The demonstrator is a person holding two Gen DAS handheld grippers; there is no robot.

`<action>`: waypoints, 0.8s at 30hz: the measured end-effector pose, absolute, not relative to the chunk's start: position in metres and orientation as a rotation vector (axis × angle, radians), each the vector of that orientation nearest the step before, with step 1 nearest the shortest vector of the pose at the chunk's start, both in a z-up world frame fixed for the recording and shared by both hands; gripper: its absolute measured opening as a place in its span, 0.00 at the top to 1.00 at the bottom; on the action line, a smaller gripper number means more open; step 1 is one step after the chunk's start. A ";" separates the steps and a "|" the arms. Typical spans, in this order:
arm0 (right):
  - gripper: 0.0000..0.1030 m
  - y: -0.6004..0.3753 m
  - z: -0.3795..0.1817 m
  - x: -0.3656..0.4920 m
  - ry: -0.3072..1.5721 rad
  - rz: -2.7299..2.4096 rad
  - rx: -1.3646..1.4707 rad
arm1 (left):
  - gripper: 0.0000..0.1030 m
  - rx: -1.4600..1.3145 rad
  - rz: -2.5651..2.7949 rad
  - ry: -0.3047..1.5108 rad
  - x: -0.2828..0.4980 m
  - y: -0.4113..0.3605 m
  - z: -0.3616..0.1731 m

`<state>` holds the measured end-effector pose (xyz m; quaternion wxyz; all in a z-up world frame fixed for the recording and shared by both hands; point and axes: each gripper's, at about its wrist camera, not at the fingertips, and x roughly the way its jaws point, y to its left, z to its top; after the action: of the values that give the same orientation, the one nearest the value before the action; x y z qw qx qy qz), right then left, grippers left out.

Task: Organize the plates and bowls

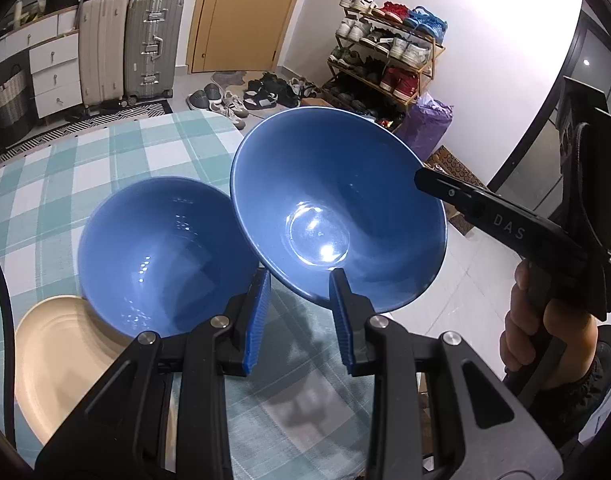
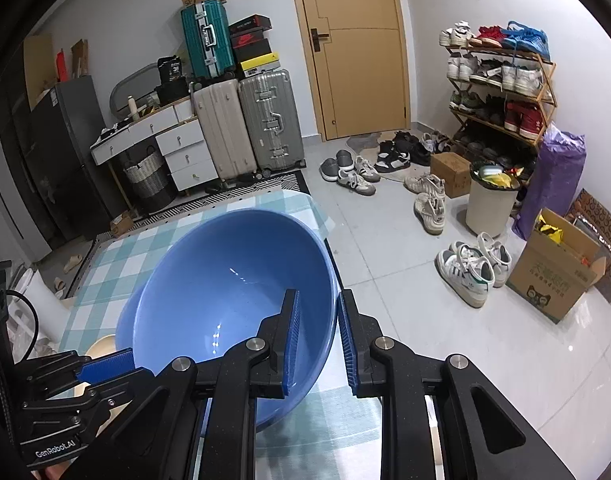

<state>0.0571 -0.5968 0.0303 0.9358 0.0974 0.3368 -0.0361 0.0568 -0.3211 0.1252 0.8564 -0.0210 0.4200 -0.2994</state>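
Two glossy blue ceramic bowls fill our view above the teal-and-white checked tablecloth (image 1: 105, 168). Our left gripper (image 1: 299, 316) is nearly closed, and it looks as though its ribbed blue pads pinch the near rim of the left blue bowl (image 1: 161, 256), the left pad against the bowl's wall; we cannot tell for certain whether the other pad sits inside that rim or merely in front of the second bowl. That bowl sits upright, just beside a round cream plate (image 1: 53, 348) lying on the cloth at the lower left, its edge overlapping the plate in the picture.

Our right gripper (image 2: 319, 340) is clamped tight on the rim of the right blue bowl (image 2: 225, 296), one pad inside the wall and one outside. This bowl is tilted, its opening turned toward us, and in the left wrist view its rim meets the rim of the left bowl. It hangs over the table's edge, with grey floor tiles (image 2: 385, 248) below and to the right. A hand (image 1: 545, 320) grips the right tool's handle.
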 end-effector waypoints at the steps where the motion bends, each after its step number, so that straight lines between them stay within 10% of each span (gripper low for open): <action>1: 0.80 -0.590 0.034 0.059 0.684 -0.069 0.192 | 0.74 -0.046 -0.627 0.881 0.055 -0.319 0.127; 24: 0.80 -0.538 0.047 0.088 0.672 0.005 0.160 | 0.74 -0.072 -0.543 0.863 0.054 -0.254 0.153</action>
<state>0.0879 -0.5383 0.0469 0.9410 0.0786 0.3293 0.0024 0.0535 -0.2542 0.1531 0.8723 -0.0344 0.4127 -0.2600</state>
